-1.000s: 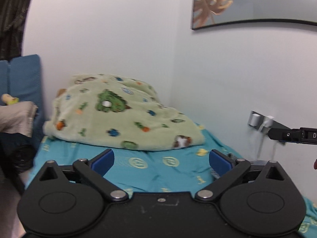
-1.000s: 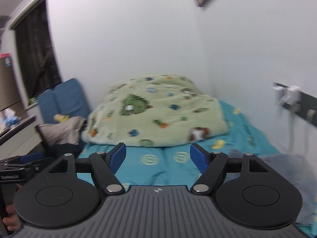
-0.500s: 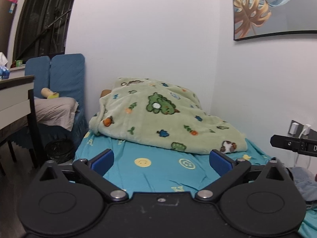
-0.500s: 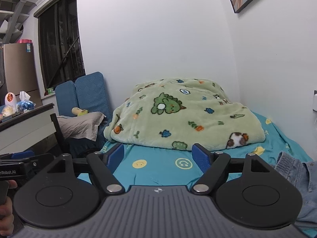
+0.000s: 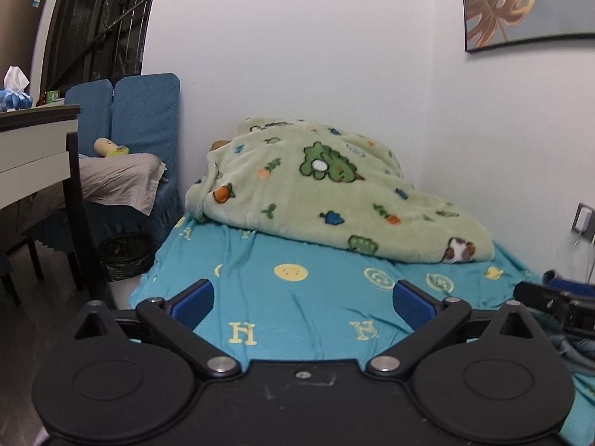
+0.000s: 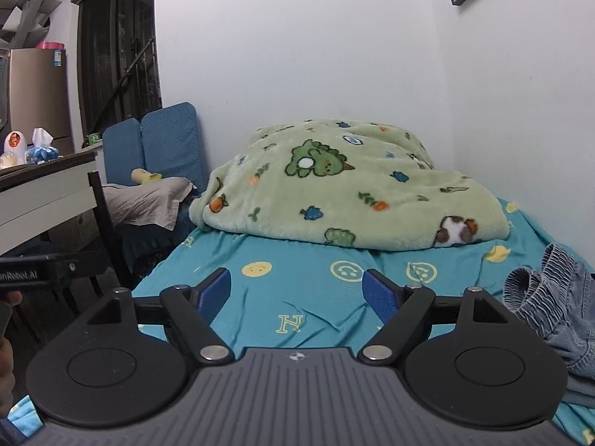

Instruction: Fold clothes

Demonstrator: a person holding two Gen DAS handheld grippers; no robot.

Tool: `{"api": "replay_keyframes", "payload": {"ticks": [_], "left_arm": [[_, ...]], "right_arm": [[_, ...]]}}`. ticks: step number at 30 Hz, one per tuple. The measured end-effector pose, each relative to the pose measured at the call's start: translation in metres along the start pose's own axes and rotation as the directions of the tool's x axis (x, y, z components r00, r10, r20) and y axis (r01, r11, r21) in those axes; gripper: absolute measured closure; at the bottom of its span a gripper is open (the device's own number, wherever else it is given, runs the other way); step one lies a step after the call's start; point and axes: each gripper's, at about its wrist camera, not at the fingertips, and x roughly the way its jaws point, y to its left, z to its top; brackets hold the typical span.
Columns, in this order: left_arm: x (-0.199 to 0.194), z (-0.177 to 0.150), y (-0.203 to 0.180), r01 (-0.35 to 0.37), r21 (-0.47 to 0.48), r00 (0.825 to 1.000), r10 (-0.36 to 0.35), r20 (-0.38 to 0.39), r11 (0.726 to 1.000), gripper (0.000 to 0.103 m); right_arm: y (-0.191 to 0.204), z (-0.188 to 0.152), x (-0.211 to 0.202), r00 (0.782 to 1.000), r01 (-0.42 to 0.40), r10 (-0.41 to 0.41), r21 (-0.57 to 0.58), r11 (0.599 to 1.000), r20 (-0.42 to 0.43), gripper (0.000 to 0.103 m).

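A crumpled blue denim garment (image 6: 550, 301) with an elastic waistband lies on the teal bed sheet (image 6: 316, 312) at the right, beside my right gripper (image 6: 299, 291). That gripper's jaws are opening, with nothing between the blue pads, only sheet beyond them. My left gripper (image 5: 303, 299) hovers open over the sheet (image 5: 297, 308) with nothing between its fingers. In the left wrist view the right gripper's body (image 5: 554, 303) shows at the right edge, over a bit of the denim (image 5: 572, 345). The left gripper's handle (image 6: 44, 273) appears at the left of the right wrist view.
A green fleece blanket (image 5: 334, 193) with cartoon prints is heaped at the far end of the bed against the white wall. Left of the bed stand a desk (image 5: 33, 156), a blue chair with a grey cloth (image 5: 122, 182) and a black bin (image 5: 124, 256). A wall socket (image 5: 584, 219) is on the right.
Both grippers have sunk toward the bed and swung so the room's left side shows. The right gripper's jaws stand a little wider. The denim garment has come into clearer view at the right.
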Motion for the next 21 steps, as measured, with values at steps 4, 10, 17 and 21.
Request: {"api": "replay_keyframes", "payload": {"ticks": [4,10,17,21], "left_arm": [[0.0012,-0.0028,-0.0006,-0.011,0.009,1.0,0.011,-0.002,1.0,0.0],[0.0031,-0.0061,-0.0005,-0.032,0.017,0.999,0.032,-0.014,0.999,0.0],[0.0036,-0.0099,-0.0031,-0.032,0.032,0.999,0.032,-0.023,0.999,0.0],[0.0045,-0.0109,-0.0031,-0.033,0.032,0.999,0.034,-0.028,0.999,0.0]], "right_arm": [[0.0005,-0.0017,0.0007,1.0,0.015,-0.015,-0.001,1.0,-0.001,0.013],[0.0002,-0.0033,0.0037,0.999,0.033,-0.033,0.004,0.999,-0.008,0.002],[0.0013,-0.0055,0.0062,0.999,0.046,-0.046,0.003,0.999,-0.026,0.0],[0.0012,-0.0053,0.0061,0.998,0.054,-0.054,-0.001,0.999,-0.026,0.0]]}}
